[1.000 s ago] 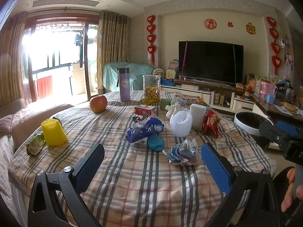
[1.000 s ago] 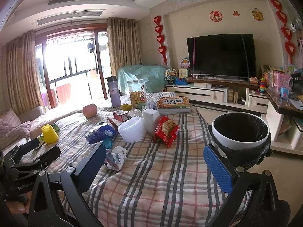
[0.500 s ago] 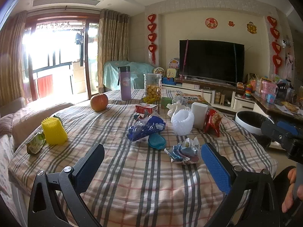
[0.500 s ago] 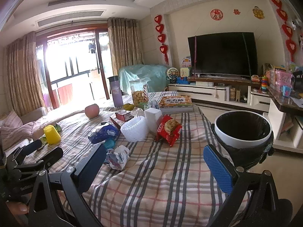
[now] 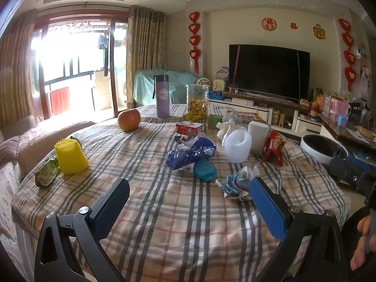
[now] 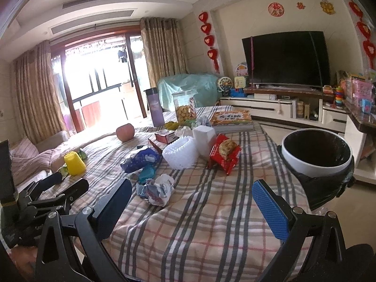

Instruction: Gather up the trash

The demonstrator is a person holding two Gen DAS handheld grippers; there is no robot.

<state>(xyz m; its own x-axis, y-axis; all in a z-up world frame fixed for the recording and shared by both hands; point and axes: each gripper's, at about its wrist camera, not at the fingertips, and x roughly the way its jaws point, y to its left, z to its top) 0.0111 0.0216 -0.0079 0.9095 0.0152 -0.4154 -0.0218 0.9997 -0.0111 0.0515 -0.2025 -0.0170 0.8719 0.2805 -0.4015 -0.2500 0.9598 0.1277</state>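
Both tools hover low over the near edge of the counter (image 6: 202, 230), its plaid cloth bare just in front of them. The left tool (image 5: 189, 199) has its jaws spread wide with nothing between them; the right tool (image 6: 191, 199) is just the same, gaping and empty.

Nearest target: the crumpled wrapper (image 6: 156, 189), lying just ahead of the right tool's left finger, and in the left view (image 5: 237, 183) just beyond that tool's blue pad. Looks like the first pick, and the right tool has the shorter carry, since the bin (image 6: 317, 152) stands off the counter's right edge with its mouth open.

To do it well: centre the jaws over the wad, come down until the tips brush the cloth, and close on the bulk, not a loose flap, or it may unfold and slip. Mind not to pinch the cloth.

A little further, the teal lid (image 6: 146, 174) lies flat beside the blue bag (image 6: 139, 158); the flat lid will likely be awkward to nip. Then the white foam net (image 6: 179, 151), the white box (image 6: 204, 138) and the red snack packet (image 6: 224, 152). Off left, the yellow net (image 5: 70, 155) and a green wrapper (image 5: 45, 172). Farthest back, the apple (image 5: 128, 122), bottle (image 5: 162, 95) and cookie jar (image 5: 197, 98) probably stay put.
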